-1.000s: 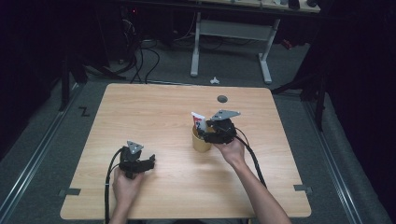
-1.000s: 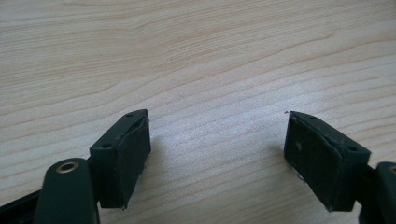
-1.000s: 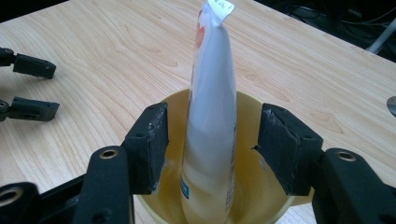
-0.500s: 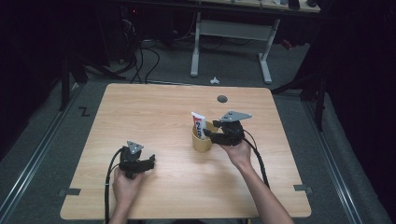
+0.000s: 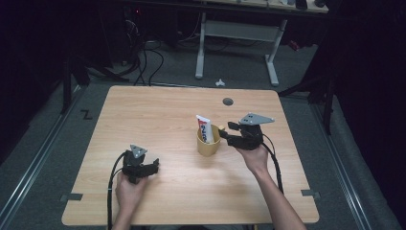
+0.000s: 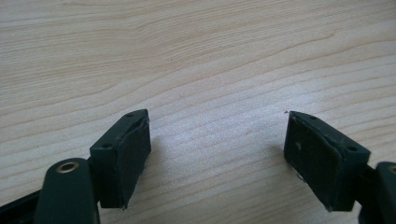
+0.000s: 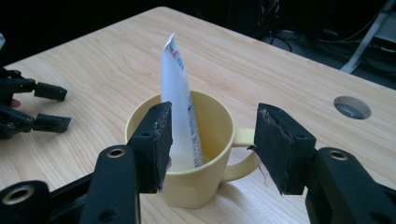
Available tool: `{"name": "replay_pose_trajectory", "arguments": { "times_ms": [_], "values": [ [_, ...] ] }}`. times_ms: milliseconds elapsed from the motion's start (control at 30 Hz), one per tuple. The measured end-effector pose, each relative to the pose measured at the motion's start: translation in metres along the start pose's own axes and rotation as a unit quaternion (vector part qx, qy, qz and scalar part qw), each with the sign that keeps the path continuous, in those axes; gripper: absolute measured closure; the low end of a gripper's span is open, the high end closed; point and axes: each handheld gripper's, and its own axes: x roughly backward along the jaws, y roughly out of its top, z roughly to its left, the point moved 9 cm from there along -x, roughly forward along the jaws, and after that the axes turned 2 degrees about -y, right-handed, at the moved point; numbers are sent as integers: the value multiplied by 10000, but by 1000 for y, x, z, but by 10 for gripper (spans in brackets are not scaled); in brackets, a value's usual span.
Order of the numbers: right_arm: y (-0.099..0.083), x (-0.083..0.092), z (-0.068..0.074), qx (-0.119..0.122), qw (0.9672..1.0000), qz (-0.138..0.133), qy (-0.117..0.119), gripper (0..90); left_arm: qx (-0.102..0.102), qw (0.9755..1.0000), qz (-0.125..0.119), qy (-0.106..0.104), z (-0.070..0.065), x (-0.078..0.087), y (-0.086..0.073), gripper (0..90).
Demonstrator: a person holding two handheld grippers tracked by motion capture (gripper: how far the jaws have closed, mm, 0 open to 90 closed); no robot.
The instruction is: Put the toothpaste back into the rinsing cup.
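Observation:
A yellow mug [image 5: 208, 143] [image 7: 187, 186] stands near the middle of the wooden table [image 5: 158, 115]. A white toothpaste tube [image 5: 204, 128] [image 7: 180, 116] stands upright in it, leaning on the rim. My right gripper [image 5: 229, 132] [image 7: 215, 126] hovers just right of the mug by its handle. It is open, its jaws have just been closing, and nothing is pressed between the pads. My left gripper [image 5: 154, 166] [image 6: 217, 135] [image 7: 58, 107] rests on the table at the front left, open over bare wood.
A round cable hole [image 5: 228, 101] [image 7: 352, 107] sits in the tabletop behind the right gripper. Beyond the far edge are white desk legs [image 5: 201, 48] and cables on the floor. Each gripper trails a black cable toward the near edge.
My right gripper has drawn back to the right from over the mug and risen slightly, leaving the tube standing in it. The left gripper has not moved.

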Motion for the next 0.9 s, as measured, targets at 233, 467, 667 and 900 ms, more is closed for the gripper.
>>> {"name": "replay_pose_trajectory", "arguments": {
  "times_ms": [233,467,667,900],
  "values": [
    [1,12,-7,-92,9999,-121,-39,476,0,10000,0,-1,0,0,0,232],
    [0,21,-12,-165,9996,-206,-68,488,0,10000,0,-1,0,0,0,232],
    [-2,26,-15,-237,9994,-242,-83,497,-1,10000,1,-1,0,0,0,232],
    [-3,36,-22,-326,9988,-341,-129,501,-1,10000,0,1,0,0,0,232]
  ]
}}
